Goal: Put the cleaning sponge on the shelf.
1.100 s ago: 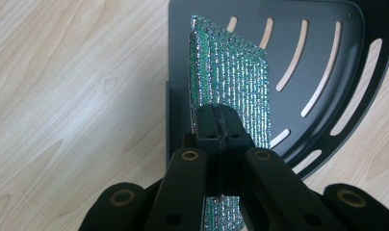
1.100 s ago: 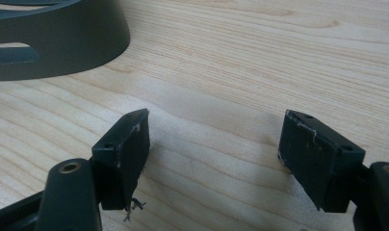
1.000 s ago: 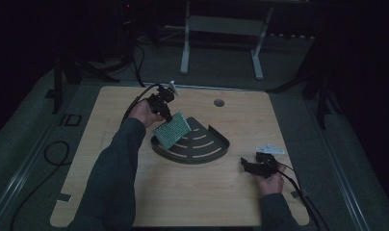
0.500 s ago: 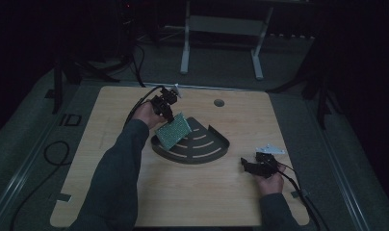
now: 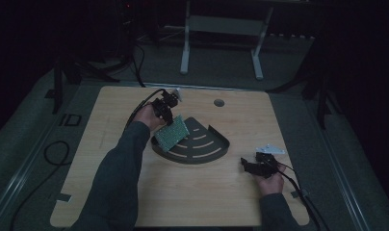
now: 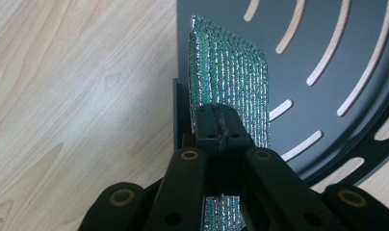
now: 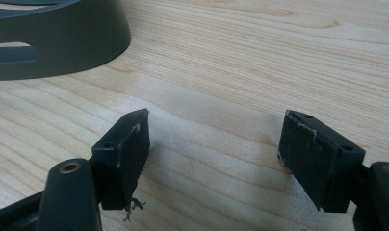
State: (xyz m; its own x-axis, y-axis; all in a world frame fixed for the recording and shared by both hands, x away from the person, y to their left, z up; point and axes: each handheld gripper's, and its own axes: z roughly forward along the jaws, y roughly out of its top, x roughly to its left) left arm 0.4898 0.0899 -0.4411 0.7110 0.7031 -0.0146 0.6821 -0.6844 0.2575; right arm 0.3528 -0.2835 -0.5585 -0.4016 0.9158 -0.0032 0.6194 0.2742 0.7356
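Sponge: a flat green scouring pad with a glittery, ribbed weave (image 6: pixel 231 82) — rectangular, thin, standing on edge and tilted, its lower part over the left rim of the tray.
Held by: the left gripper (image 6: pixel 216 127), whose black fingers (image 6: pixel 231 132) are clamped tight together on the pad's near edge; a strip of green shows below them too.
Tray: a dark grey fan-shaped corner tray (image 5: pixel 202 144), quarter-round, with a low upright wall along the curved side and curved slots cut through its floor.
In the tray: the pad's lower edge hangs above or against the slotted floor near the straight left side; I cannot tell if it touches.
Tray surface: smooth, matte, metal or plastic — pale wood shows through the slots.
Counter: a light wood-grain counter (image 5: pixel 298 120), squarish with rounded corners, with a small round hole near its far edge.
Right gripper: the right gripper (image 7: pixel 214 154) rests low over bare wood, well apart from the tray's curved wall, its fingers (image 7: pixel 127 144) spread wide with nothing between them.
Finger pads: blocky, black, scuffed at the edges.
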